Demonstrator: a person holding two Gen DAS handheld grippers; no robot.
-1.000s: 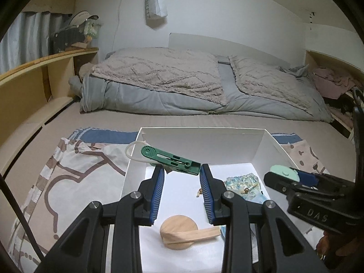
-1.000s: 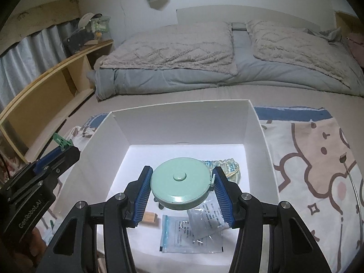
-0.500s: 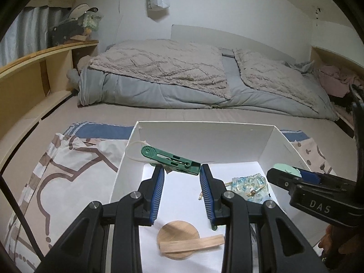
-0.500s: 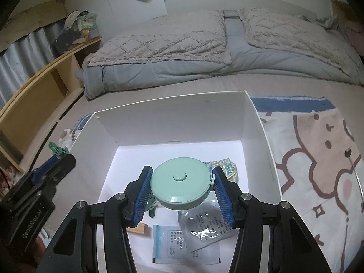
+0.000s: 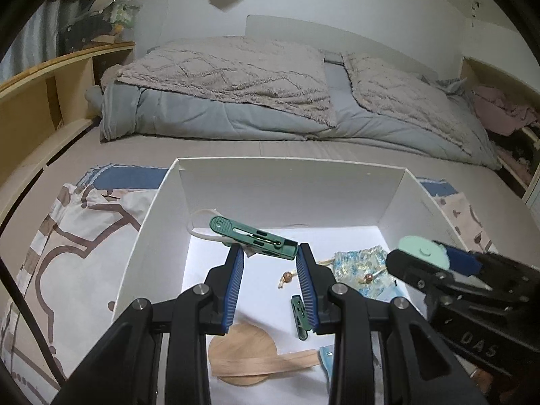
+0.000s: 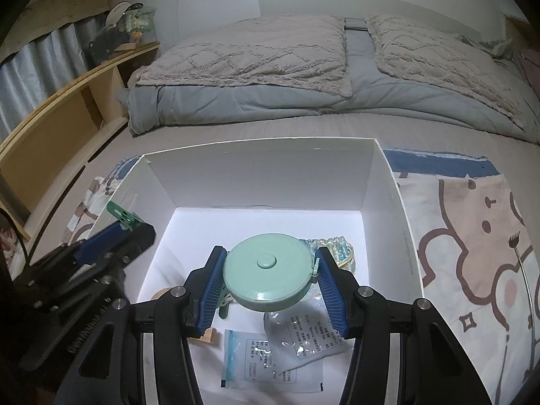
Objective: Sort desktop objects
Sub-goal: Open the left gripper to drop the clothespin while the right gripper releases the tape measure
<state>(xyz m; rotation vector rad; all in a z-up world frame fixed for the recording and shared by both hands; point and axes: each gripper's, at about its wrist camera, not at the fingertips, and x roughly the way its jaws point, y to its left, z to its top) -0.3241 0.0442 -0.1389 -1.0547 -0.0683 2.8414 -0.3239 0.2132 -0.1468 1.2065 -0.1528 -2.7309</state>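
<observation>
A white open box (image 5: pixel 290 161) sits on a patterned cloth. My left gripper (image 5: pixel 268 253) hangs over the box's left half, shut on a green clothespin (image 5: pixel 253 236) that lies crosswise at its fingertips. My right gripper (image 6: pixel 270 256) is shut on a round mint tape measure (image 6: pixel 266 270) above the middle of the box (image 6: pixel 263 182). Each gripper shows in the other's view: the right gripper (image 5: pixel 435 263) with the tape measure (image 5: pixel 423 253), and the left gripper (image 6: pixel 111 236) with the clothespin (image 6: pixel 123 216).
In the box lie a round wooden piece (image 5: pixel 243 354), a second green clip (image 5: pixel 298 314), a blue patterned pouch (image 5: pixel 364 266) and two plastic packets (image 6: pixel 270 361). A bed with grey blankets (image 5: pixel 270 101) lies behind, a wooden shelf (image 5: pixel 40 101) to the left.
My left gripper has moved forward and down over the box with the clothespin still in it. The right gripper has stayed nearly where it was with the tape measure.
</observation>
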